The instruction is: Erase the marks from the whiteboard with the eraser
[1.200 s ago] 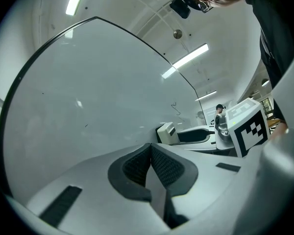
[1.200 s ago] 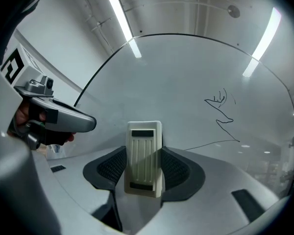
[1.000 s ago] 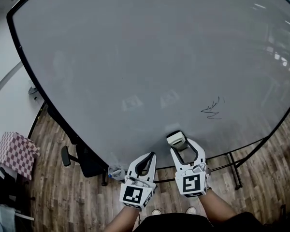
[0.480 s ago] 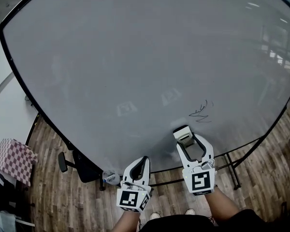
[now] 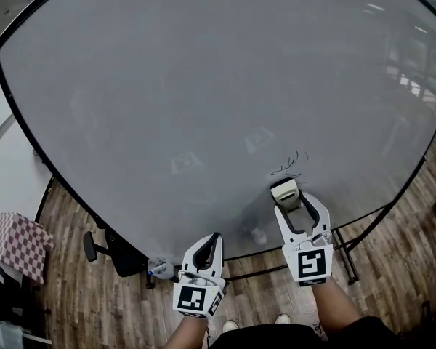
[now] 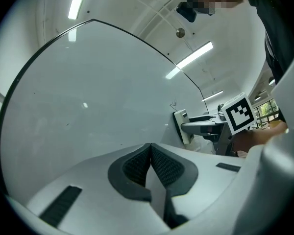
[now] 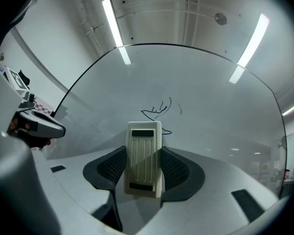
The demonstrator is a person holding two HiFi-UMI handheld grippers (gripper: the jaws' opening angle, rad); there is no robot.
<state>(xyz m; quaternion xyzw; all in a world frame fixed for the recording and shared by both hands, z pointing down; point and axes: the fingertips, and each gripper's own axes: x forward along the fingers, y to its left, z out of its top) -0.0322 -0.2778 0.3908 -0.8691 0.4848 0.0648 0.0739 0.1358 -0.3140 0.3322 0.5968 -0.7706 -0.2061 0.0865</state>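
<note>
A large whiteboard (image 5: 203,86) fills the head view. Black scribbled marks (image 5: 289,163) sit at its lower right, seen too in the right gripper view as marks (image 7: 161,109). My right gripper (image 5: 286,192) is shut on a cream eraser (image 5: 285,191), whose front end is just below the marks. In the right gripper view the eraser (image 7: 144,155) stands between the pads, its top edge touching the lowest stroke. My left gripper (image 5: 211,240) is shut and empty, low at the board's bottom edge, left of the right one. The left gripper view shows its pads (image 6: 137,168) pressed together.
The board's black frame (image 5: 29,133) and its stand legs (image 5: 349,253) rest on a wood floor. A black wheeled chair (image 5: 112,249) is at lower left, beside a red-checked cloth (image 5: 16,242). The person's forearms come in from the bottom edge.
My right gripper has carried the eraser up and to the right, from well below the marks to just under them. The left gripper has dropped slightly and stayed shut.
</note>
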